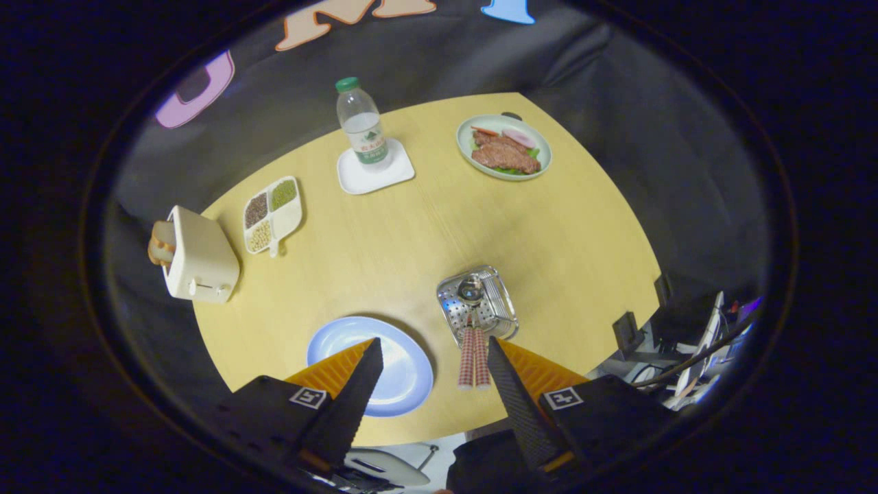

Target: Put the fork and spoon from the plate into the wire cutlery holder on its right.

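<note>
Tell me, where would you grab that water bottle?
Grip the water bottle around its straight middle, coming in level from the near side. It stands upright on a white coaster, nothing crowding it. The gripper is open, far from it.

Cloth-walled booth [617, 137], laid dining table [411, 240].
</note>
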Action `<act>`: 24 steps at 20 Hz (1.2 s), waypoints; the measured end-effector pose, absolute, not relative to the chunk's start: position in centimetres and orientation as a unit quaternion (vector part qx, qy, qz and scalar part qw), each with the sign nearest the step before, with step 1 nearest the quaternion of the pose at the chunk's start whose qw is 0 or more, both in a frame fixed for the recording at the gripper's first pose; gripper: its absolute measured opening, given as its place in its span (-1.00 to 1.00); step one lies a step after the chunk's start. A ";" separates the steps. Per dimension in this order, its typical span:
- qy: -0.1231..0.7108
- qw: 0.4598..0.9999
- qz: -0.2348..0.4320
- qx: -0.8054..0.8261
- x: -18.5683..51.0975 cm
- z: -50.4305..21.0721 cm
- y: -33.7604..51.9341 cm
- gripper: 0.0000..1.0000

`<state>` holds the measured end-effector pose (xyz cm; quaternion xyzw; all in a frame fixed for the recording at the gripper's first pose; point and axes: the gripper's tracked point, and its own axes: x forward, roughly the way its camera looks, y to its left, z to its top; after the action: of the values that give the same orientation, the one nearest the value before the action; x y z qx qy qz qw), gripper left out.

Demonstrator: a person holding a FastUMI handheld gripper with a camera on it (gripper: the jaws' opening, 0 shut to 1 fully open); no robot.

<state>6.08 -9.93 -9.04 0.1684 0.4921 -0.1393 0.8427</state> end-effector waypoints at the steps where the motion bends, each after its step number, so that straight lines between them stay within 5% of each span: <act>1: 0.466 0.858 -0.135 0.169 6.4 -8.1 -9.9 0.95; 8: 0.197 0.966 -0.082 0.145 8.9 0.6 -11.8 0.93; 13: 0.018 0.989 -0.048 0.136 6.6 5.6 -12.7 0.90; 24: -0.085 0.990 -0.088 0.063 0.1 5.1 -16.6 0.87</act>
<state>0.12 -16.56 5.12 0.0633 -0.0850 -0.0882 0.9905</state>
